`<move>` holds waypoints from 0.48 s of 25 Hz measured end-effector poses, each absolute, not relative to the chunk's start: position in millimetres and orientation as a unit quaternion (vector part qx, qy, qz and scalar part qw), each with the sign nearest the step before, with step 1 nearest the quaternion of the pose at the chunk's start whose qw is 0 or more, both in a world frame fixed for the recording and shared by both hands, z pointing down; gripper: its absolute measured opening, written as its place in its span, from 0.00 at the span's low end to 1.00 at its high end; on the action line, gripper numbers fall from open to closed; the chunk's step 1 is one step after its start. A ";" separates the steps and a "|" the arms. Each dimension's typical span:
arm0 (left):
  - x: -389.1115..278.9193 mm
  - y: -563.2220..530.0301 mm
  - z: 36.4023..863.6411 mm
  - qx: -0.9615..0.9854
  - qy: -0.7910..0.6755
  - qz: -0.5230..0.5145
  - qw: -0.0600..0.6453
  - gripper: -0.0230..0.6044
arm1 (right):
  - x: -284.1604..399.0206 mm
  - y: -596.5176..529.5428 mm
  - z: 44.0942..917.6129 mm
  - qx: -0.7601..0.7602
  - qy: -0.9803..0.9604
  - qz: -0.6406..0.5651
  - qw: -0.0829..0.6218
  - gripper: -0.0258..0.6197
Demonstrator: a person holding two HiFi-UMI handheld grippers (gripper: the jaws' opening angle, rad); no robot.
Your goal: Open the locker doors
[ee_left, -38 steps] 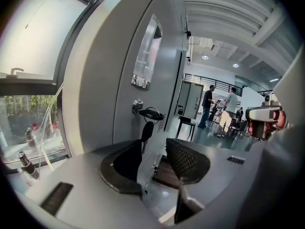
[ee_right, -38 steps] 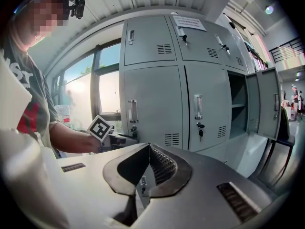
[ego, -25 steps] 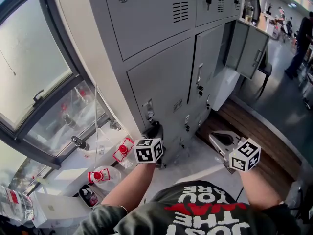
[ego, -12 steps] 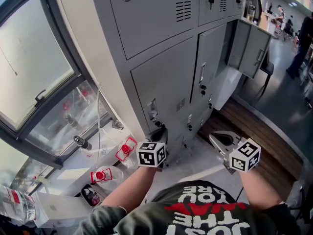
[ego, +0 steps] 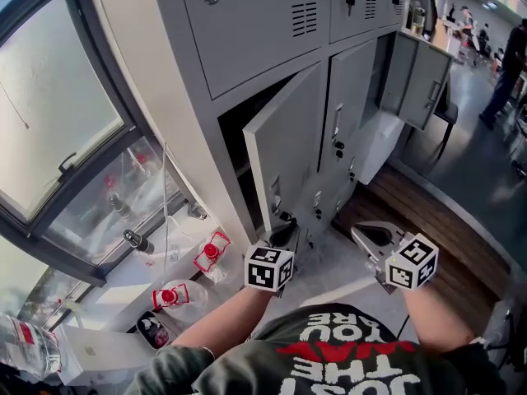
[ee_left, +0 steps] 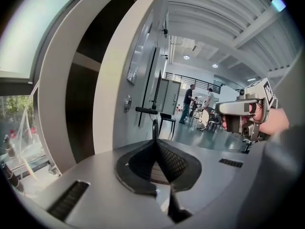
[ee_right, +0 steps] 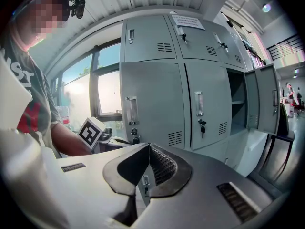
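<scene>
Lower-left door (ego: pixel 284 151) of grey locker bank (ego: pixel 247 23), shut a sec ago, now stands partly open w/ dark interior showing. Left gripper (ego: pixel 283 225), jaws closed tight, is at that door's lower free corner, drawn back w/ it. Right gripper (ego: pixel 359 232) closed, empty, unmoved. Lower row, 3 doors: 2 open, incl. right-end door (ego: pixel 420 76); mid door (ego: pixel 350 97) shut. 2 grippers.

Locker bank (ego: pixel 247 23) fills top centre. Its lower-left door (ego: pixel 284 146) is swung out mid-frame, another open door (ego: pixel 420 76) upper right. Window (ego: pixel 49 113) left, bottles (ego: pixel 210 253) on the sill below it. Left gripper (ego: pixel 284 233) at the near door's bottom edge, right gripper (ego: pixel 370 237) to its right, apart from the lockers.
</scene>
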State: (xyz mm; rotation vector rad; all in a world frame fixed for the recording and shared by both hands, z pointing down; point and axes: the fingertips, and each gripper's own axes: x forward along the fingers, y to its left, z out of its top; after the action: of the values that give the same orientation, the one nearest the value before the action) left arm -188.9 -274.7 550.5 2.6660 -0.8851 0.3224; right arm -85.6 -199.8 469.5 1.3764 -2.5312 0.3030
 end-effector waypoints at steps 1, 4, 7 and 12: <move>-187.1 -272.2 550.3 0.932 -0.307 0.112 0.157 0.05 | -84.3 -198.4 469.5 0.474 -0.866 0.104 0.121 0.09; -178.9 -263.3 549.6 0.934 -0.299 0.109 0.162 0.05 | -79.3 -192.8 469.3 0.479 -0.863 0.105 0.119 0.09; -171.0 -255.6 548.1 0.934 -0.297 0.105 0.168 0.05 | -73.0 -185.0 469.8 0.483 -0.861 0.106 0.116 0.09; -153.4 -244.6 546.6 0.931 -0.303 0.104 0.172 0.05 | -52.5 -167.6 470.0 0.486 -0.860 0.107 0.110 0.09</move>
State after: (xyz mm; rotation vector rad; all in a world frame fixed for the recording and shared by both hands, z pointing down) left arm -153.4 -244.6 546.6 2.6430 -0.8609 0.2942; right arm -52.5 -167.6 470.0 1.4284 -2.5285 0.3138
